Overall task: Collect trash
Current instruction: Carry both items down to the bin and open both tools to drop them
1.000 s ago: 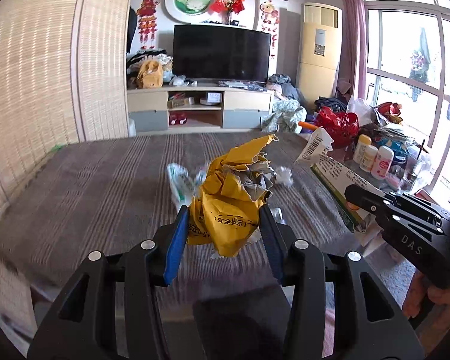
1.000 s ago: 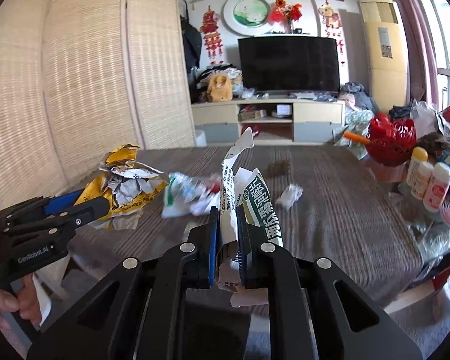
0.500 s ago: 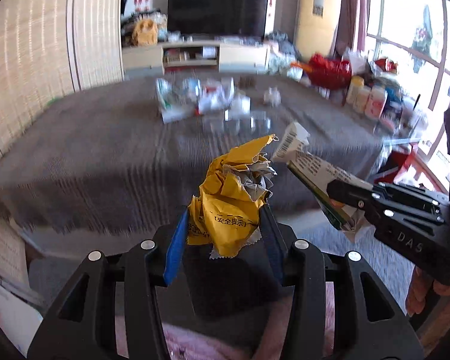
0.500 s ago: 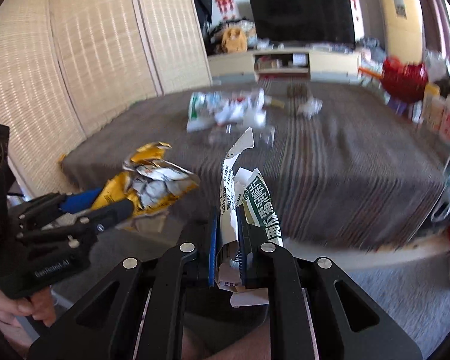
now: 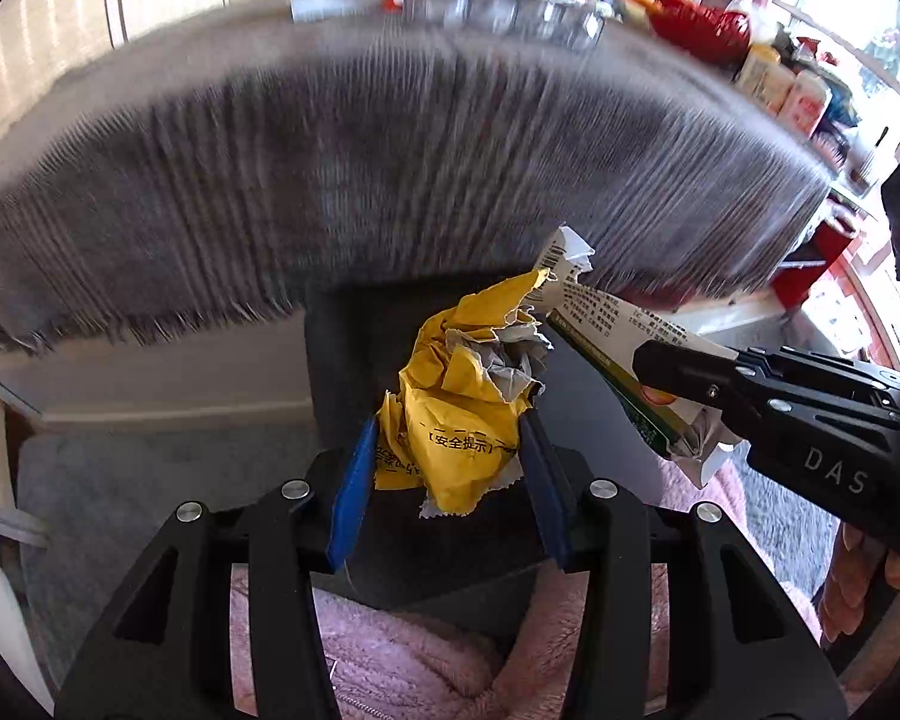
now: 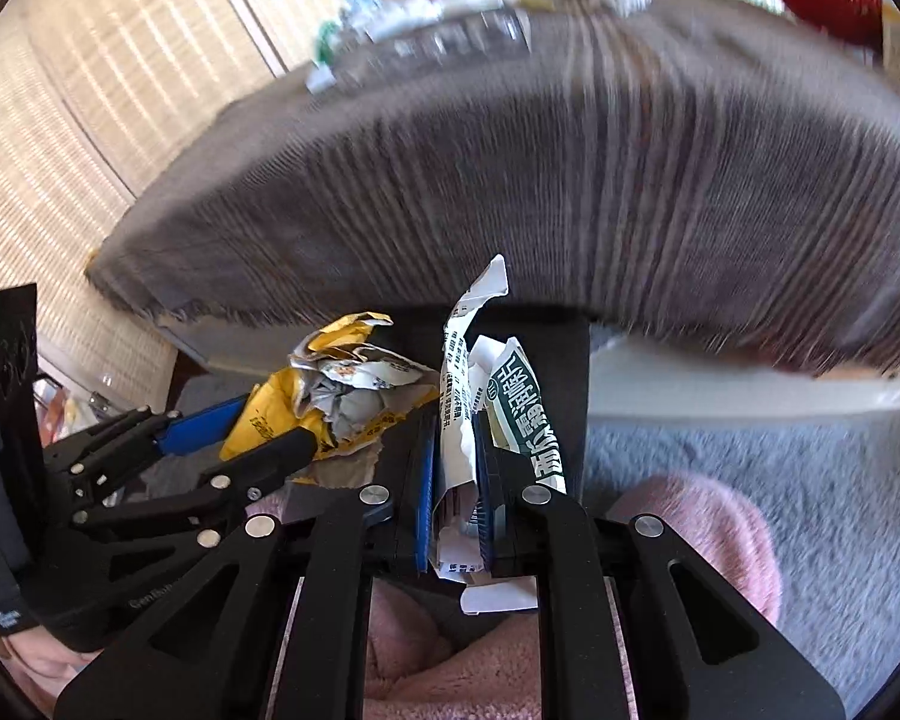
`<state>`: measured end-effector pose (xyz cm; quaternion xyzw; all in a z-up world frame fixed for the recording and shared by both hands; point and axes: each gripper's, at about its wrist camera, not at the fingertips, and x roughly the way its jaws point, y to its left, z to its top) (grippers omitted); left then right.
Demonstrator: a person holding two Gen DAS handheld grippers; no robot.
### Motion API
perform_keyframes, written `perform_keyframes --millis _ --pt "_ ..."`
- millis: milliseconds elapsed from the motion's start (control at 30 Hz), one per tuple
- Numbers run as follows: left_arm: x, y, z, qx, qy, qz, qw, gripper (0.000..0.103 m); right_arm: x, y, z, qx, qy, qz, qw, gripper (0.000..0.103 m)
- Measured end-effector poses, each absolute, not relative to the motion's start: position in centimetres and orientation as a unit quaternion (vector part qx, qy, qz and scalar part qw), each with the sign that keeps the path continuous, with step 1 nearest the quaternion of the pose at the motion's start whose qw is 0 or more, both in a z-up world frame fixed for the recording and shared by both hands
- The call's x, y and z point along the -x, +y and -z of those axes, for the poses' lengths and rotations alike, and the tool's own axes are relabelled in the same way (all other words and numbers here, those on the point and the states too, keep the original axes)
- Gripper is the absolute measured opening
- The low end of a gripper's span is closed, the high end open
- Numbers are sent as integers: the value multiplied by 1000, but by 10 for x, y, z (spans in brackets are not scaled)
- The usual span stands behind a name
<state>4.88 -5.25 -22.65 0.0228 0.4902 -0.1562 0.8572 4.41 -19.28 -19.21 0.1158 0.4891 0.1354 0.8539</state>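
Observation:
My left gripper (image 5: 447, 438) is shut on a crumpled yellow packet (image 5: 462, 414), its blue pads pressing both sides. Just to its right, my right gripper (image 5: 678, 369) pinches a flattened white and green carton (image 5: 606, 324). In the right wrist view the right gripper (image 6: 455, 438) is shut on that carton (image 6: 516, 414), which sticks up between the pads. The left gripper (image 6: 258, 429) holds the yellow packet (image 6: 330, 384) close on the left. Both point steeply down over a dark box-like container (image 5: 354, 354) that stands on the floor by the table.
The table with a grey striped cloth (image 5: 390, 168) hangs over the container's far side. More wrappers (image 5: 498, 6) lie blurred at the table's far end. A red basket (image 5: 702, 18) and bottles (image 5: 798, 96) stand at the right. Pink fuzzy clothing (image 5: 402, 660) is below the grippers, on grey carpet (image 6: 780, 456).
Both grippers have sunk from above the tabletop to below its near edge and tipped downward. Each still holds its piece of trash. The dark container has come into view under them.

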Motion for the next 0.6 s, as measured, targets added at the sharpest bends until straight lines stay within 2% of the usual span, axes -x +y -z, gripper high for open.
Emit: perform_keyframes --millis 233,367,433,467,500,600 --pt "-69 -50 265 -15 541 163 825 46 -65 -185 220 -121 524 -127 833 16" --pt "-76 -46 275 -14 553 162 817 51 -75 -187 230 -139 532 -130 825 17" --pt "-78 -45 276 -20 554 162 816 54 -78 -189 231 -143 531 -123 826 40" --pt "-78 -46 275 -24 553 161 817 58 -78 -191 229 -151 525 -119 829 71" --pt "-78 -44 273 -28 550 160 819 60 -78 -192 227 -156 520 -117 832 77" --pt "-77 -38 262 -33 541 155 826 66 -76 -196 214 -147 506 -106 843 77"
